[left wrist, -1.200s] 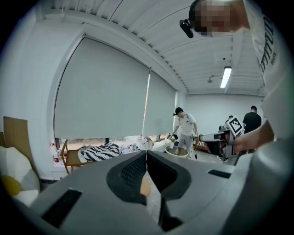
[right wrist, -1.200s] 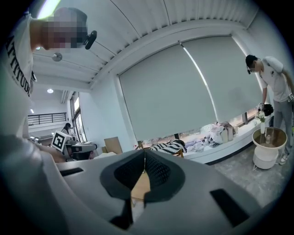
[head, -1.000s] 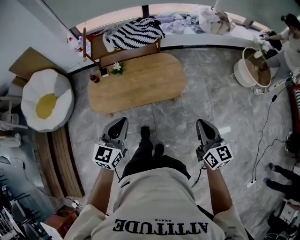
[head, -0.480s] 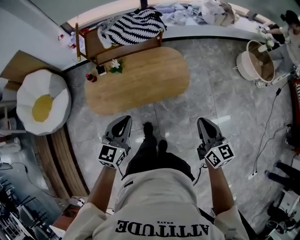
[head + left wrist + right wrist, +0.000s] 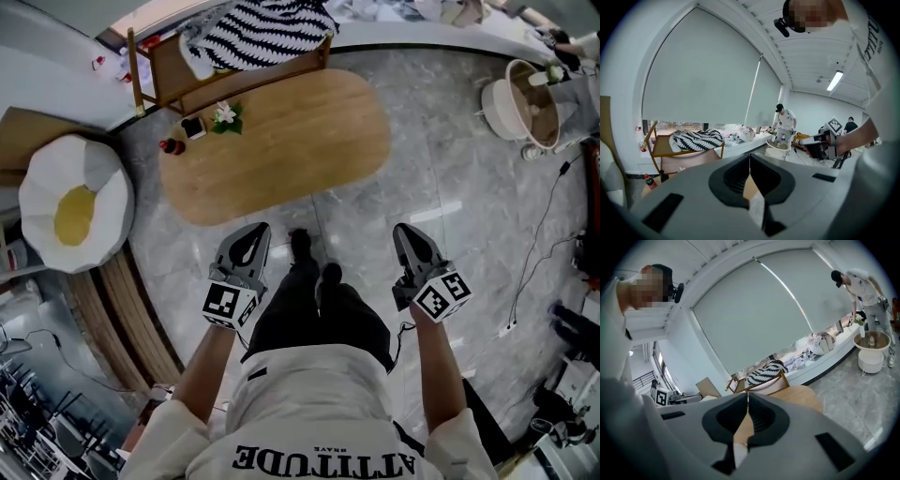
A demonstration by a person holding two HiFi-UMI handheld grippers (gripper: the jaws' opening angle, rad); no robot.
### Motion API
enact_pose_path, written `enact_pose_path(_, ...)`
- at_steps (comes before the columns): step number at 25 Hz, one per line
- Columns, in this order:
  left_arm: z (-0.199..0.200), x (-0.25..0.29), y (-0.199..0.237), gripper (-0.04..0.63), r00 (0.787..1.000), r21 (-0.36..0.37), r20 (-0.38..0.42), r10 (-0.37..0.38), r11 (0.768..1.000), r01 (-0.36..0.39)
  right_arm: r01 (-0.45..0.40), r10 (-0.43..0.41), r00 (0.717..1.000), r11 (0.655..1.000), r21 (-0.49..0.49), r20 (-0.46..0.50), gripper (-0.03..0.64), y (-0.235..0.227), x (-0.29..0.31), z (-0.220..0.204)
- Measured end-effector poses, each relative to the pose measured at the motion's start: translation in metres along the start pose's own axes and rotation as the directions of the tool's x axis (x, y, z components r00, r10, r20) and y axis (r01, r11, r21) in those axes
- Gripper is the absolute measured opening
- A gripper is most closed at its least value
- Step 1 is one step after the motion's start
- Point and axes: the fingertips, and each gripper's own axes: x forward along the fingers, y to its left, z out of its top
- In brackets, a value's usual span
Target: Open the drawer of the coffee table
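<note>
Oval wooden coffee table (image 5: 300,131) nearer than before, left tongs (image 5: 255,232) and right tongs (image 5: 404,232) closed, empty

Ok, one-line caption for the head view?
Person facing the oval wooden coffee table, left tool and right tool shut, empty, short of it.

Room tally: singles nearly throughout, grippers in a pair.
One oval wooden coffee table (image 5: 291,141), one dark bottle (image 5: 169,146), one small flower bunch (image 5: 225,116), one small square box (image 5: 192,127), one wooden bench (image 5: 234,80), one striped blanket (image 5: 267,33), one egg-shaped cushion (image 5: 70,197), one round white tub (image 5: 530,103). Two grippers: left gripper (image 5: 255,231) and right gripper (image 5: 402,230). Two background people: person in white (image 5: 786,123), person in black (image 5: 851,125).
</note>
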Motion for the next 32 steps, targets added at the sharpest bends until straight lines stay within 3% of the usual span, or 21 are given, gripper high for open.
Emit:
enact_pose_path(11,-0.045,0.040,0.022,0.020,0.996,-0.050,-0.072,-0.045,0.998,0.041,0.010,-0.004,0.999,0.991,0.137,-0.042,0.025,-0.048,0.052,-0.050)
enact_pose_path(13,-0.055,0.049,0.022,0.020,0.995,-0.058,-0.087,-0.045,0.998,0.040,0.020,-0.010,0.998,0.986,0.168,-0.058,0.092,-0.061,0.060,-0.060)
enact_pose_path(18,-0.081,0.075,0.020,0.020,0.993,-0.075,-0.114,-0.033,0.997,0.024,0.018,0.000,0.997,0.974,0.226,-0.078,0.098,-0.097,0.080,-0.089)
enact_pose_path(32,-0.164,0.149,0.004,0.020,0.985,-0.098,-0.174,0.004,0.995,-0.021,-0.095,0.164,0.969,0.939,0.331,-0.187,0.193,-0.182,0.130,-0.189)
